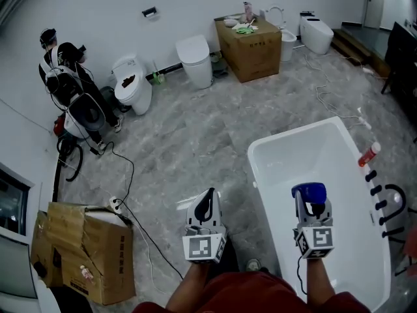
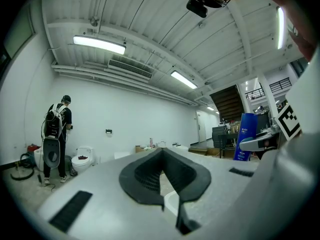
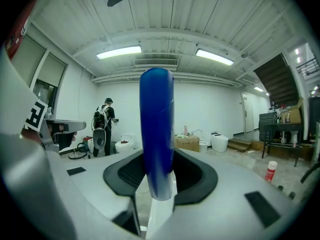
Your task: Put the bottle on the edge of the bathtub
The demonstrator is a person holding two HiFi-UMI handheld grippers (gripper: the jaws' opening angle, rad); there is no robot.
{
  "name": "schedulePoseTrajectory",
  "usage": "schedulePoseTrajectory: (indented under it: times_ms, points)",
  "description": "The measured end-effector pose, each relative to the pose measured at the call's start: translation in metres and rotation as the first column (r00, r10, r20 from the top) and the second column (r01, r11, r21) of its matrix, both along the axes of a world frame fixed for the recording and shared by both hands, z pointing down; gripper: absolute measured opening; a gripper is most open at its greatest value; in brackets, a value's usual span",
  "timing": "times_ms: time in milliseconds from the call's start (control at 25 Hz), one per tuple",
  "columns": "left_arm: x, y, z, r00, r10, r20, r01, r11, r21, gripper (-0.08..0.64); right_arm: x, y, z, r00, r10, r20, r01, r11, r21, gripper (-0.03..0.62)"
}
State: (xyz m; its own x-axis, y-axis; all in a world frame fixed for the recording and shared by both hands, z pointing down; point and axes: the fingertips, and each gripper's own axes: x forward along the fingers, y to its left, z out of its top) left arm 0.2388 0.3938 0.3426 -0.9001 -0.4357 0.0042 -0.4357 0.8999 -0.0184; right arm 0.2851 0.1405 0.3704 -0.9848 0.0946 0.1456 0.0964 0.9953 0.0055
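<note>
A blue bottle [image 1: 308, 191] stands upright between the jaws of my right gripper [image 1: 311, 204], which is shut on it above the inside of the white bathtub [image 1: 293, 135]. In the right gripper view the blue bottle [image 3: 157, 134] rises straight up from the right gripper [image 3: 159, 184], its lower part pinched between the pads. My left gripper [image 1: 207, 204] hovers over the floor just left of the tub, its jaws together with nothing in them. From the left gripper [image 2: 162, 184] the blue bottle [image 2: 246, 136] shows at the right.
A white bottle with a red cap [image 1: 369, 154] lies on the tub's right rim, near black fittings [image 1: 384, 204]. A cardboard box [image 1: 85, 250] and cables [image 1: 130, 194] are at the left. A person with a backpack [image 1: 68, 83], toilets [image 1: 133, 83] and another box [image 1: 251, 44] stand by the far wall.
</note>
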Motion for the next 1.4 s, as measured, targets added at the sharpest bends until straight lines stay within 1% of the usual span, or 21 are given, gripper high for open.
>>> schedulePoseTrajectory:
  times_ms: [320,400,520,640,800,960,1080,1240,1400]
  points:
    - [-0.124,0.038,0.005,0.999,0.048,-0.01,-0.048,0.999,0.007,0.005,-0.122,0.045,-0.003,0.999,0.034,-0.006,-0.034,0.999,0.012,0.15]
    - [-0.154,0.051,0.006,0.998,0.057,-0.015,-0.057,0.998,0.001,0.005,-0.152,0.06,-0.007,0.999,0.045,-0.014,-0.045,0.999,0.01,0.15]
    - [-0.199,0.076,0.0,0.998,0.06,0.004,-0.06,0.998,0.023,0.005,-0.193,0.083,-0.006,0.999,0.051,-0.01,-0.051,0.999,0.011,0.15]
    - [-0.237,0.098,0.001,0.998,0.062,0.002,-0.062,0.998,0.021,0.005,-0.229,0.105,-0.006,0.998,0.062,-0.026,-0.062,0.998,0.011,0.15]
    - [-0.281,0.117,0.005,0.996,0.091,0.021,-0.091,0.996,0.012,0.005,-0.267,0.122,-0.001,0.995,0.095,-0.02,-0.094,0.995,0.011,0.15]
    - [-0.318,0.125,0.007,0.994,0.109,0.015,-0.11,0.993,0.049,0.005,-0.297,0.133,-0.005,0.993,0.12,-0.014,-0.12,0.992,0.025,0.15]
    - [-0.336,0.117,0.009,0.991,0.137,0.011,-0.137,0.989,0.048,0.005,-0.311,0.125,-0.003,0.989,0.148,-0.022,-0.148,0.989,0.03,0.15]
    - [-0.362,0.101,0.026,0.985,0.171,-0.026,-0.17,0.985,0.029,0.005,-0.33,0.109,0.009,0.982,0.186,-0.028,-0.186,0.982,0.024,0.15]
    - [-0.401,0.075,0.025,0.979,0.206,-0.015,-0.205,0.979,0.015,0.005,-0.359,0.086,0.022,0.974,0.226,-0.025,-0.226,0.974,0.008,0.15]
